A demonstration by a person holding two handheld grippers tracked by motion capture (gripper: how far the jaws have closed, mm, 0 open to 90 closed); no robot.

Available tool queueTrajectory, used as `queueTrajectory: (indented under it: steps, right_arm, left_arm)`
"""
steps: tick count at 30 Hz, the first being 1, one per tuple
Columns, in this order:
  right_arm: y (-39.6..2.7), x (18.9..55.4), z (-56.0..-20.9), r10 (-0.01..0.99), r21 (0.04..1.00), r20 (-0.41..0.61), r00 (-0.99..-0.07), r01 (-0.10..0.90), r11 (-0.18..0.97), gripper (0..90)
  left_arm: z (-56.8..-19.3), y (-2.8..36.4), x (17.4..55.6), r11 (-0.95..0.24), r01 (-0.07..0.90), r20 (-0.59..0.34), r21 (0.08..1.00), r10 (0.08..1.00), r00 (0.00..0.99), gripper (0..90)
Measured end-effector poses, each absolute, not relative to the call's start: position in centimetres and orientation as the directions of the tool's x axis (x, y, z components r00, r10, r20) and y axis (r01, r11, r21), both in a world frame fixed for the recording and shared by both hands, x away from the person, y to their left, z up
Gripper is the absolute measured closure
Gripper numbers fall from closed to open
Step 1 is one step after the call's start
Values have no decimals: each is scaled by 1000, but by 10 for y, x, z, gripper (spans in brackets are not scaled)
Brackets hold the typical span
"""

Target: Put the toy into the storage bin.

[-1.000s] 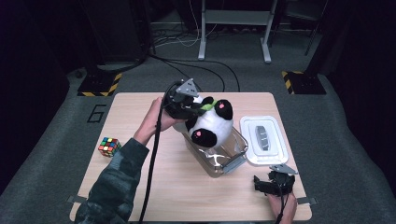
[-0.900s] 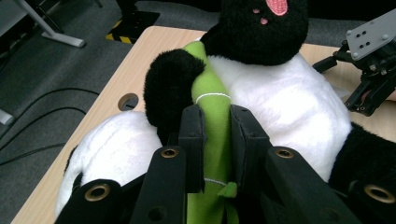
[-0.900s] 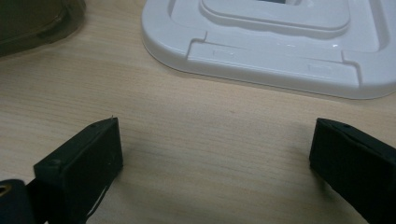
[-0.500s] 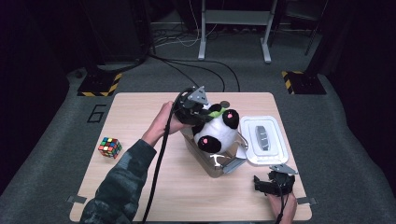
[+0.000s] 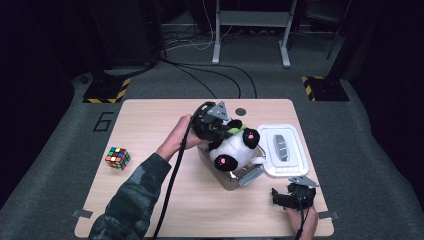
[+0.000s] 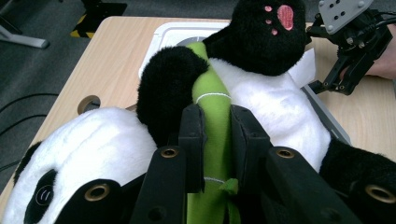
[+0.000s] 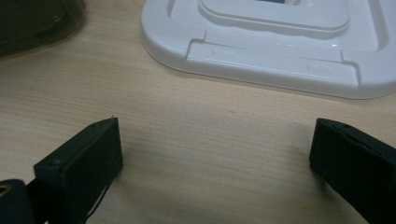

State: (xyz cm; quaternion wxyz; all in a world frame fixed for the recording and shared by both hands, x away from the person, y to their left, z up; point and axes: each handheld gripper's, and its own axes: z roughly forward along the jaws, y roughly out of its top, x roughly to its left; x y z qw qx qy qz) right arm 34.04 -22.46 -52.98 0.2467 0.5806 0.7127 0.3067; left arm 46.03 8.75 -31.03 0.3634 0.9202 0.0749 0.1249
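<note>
Green bamboo stalk point(image 6: 212, 116) between clamped hand-held gripper point(image 6: 212, 135) jaws

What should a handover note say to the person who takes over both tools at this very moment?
Left tool: shut on the green bamboo stalk of the plush panda, holding it over the clear bin.
Right tool: open, empty, resting on the table near the white lid.
Done: panda partly in the bin.
Left: probably seat the panda, release, fit the lid.

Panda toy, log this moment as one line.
left gripper: shut on green stalk | panda toy: over clear box | right gripper: open, on table
</note>
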Motion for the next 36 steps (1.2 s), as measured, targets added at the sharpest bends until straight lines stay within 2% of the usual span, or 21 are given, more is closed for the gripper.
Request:
queueTrajectory:
  steps: [13, 36]
  right_arm:
    - [-225, 340, -530, 979, 724, 5, -204, 676, 137, 19]
    - [-225, 341, -530, 979, 725, 6, -203, 675, 135, 20]
  left_arm:
    - [-315, 80, 458, -726, 45, 162, 686, 212, 964, 757]
    - [-338, 68, 466, -697, 98, 109, 710, 246, 963, 726]
